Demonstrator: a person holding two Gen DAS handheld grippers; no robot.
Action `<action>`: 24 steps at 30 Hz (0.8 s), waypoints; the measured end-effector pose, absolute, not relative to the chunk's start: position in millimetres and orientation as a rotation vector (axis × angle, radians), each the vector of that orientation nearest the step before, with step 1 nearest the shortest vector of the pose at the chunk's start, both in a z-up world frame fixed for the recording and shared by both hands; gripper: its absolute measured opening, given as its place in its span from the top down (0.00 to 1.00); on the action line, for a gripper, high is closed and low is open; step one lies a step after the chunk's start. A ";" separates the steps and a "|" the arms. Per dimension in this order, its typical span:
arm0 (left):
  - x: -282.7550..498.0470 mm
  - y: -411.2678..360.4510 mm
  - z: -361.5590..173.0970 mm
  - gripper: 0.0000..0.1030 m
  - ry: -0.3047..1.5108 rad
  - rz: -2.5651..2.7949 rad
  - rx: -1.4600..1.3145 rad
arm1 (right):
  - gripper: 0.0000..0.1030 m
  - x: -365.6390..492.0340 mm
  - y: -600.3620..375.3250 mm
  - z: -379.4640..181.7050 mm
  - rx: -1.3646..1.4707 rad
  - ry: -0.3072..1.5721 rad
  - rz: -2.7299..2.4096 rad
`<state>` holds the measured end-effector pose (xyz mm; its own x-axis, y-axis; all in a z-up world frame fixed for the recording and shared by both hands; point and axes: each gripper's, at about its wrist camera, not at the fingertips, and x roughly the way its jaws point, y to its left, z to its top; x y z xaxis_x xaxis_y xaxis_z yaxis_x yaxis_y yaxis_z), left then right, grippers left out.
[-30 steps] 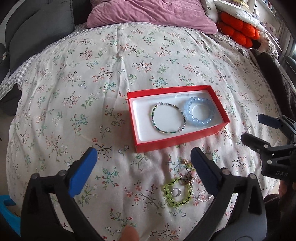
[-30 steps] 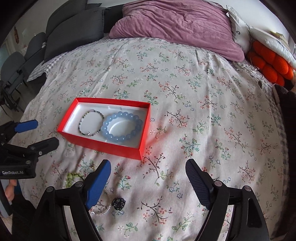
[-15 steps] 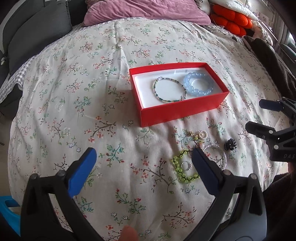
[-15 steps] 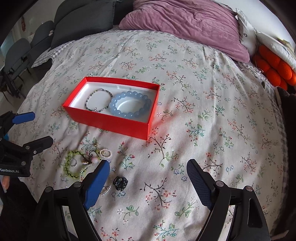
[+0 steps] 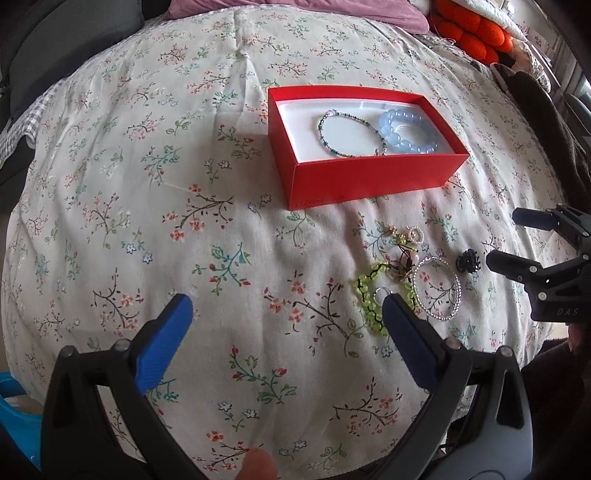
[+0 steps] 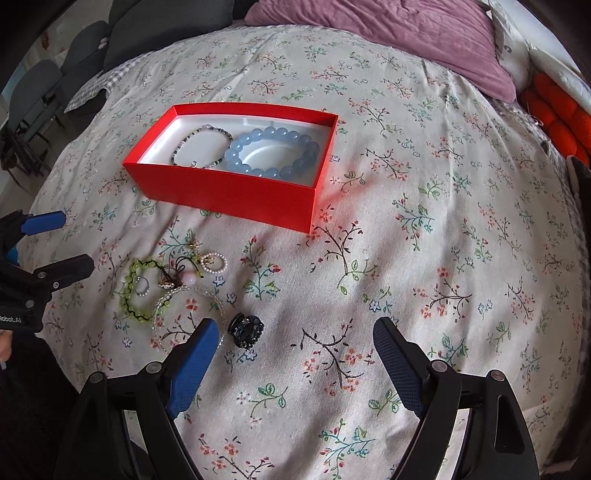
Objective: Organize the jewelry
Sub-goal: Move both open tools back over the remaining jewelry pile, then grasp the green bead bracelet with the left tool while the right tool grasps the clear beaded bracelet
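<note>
a red box (image 5: 364,182) sits open on a bed (image 5: 147,184) under a floral cover; its white inside holds two bracelets side by side: a thin beaded bracelet (image 5: 351,134) toward the left and a chunky blue bracelet (image 5: 408,133) toward the right, the two touching where they meet; in the right wrist view the same box (image 6: 236,192) shows the thin one (image 6: 201,146) and the blue one (image 6: 273,153) in the same order.

loose jewelry lies on the cover just in front of the box, apart from it; a green bracelet (image 5: 380,295) with a small ring (image 5: 380,294) inside its loop, a clear bracelet (image 5: 437,288) just beside it on the right, a tangle of small pieces (image 5: 402,247) between these and the box, and a dark clip (image 5: 468,260) off to the right, on its own.

the left gripper (image 5: 284,314) hangs above the cover with its fingers wide apart and nothing between them; its right finger (image 5: 406,336) overlaps the near edge of the green bracelet in the view, though touching cannot be told.

the right gripper (image 6: 291,347) also has its fingers wide apart and empty; the clip (image 6: 245,329) lies just inside its left finger (image 6: 192,365), not touched as far as can be seen; the green bracelet (image 6: 138,291) and clear bracelet (image 6: 184,306) lie left of that finger.

a purple pillow (image 6: 388,33) and orange cushions (image 6: 554,107) lie at the far end of the bed.
</note>
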<state>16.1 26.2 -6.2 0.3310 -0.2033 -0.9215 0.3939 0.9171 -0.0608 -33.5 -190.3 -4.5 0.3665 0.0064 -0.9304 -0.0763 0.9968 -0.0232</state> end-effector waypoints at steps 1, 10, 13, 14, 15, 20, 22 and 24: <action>16.6 25.8 -7.2 0.01 1.179 -0.391 0.178 | 0.16 -32.7 -190.7 -5.6 -0.064 1.204 0.049; 21.2 16.9 -18.3 0.27 1.276 -0.515 0.030 | 0.16 -29.7 -190.7 -16.0 -0.054 1.269 0.051; 20.3 11.3 -28.3 0.50 1.337 -0.559 -0.014 | 0.16 -31.2 -189.0 -19.3 -0.028 1.293 0.070; 19.0 9.6 -31.1 0.55 1.350 -0.570 -0.021 | 0.16 -32.0 -187.1 -20.7 -0.018 1.304 0.076; 17.6 7.3 -33.0 0.60 1.360 -0.581 -0.023 | 0.16 -32.3 -186.5 -22.8 -0.007 1.316 0.082; 10.1 -8.8 -39.5 0.81 1.365 -0.581 0.050 | 0.16 -33.4 -185.6 -35.8 0.071 1.373 0.102; 9.3 -14.7 -42.5 0.82 1.363 -0.575 0.079 | 0.16 -33.4 -186.8 -39.1 0.115 1.387 0.094; 7.7 -19.9 -42.8 0.83 1.356 -0.572 0.106 | 0.16 -32.7 -187.7 -43.0 0.168 1.405 0.093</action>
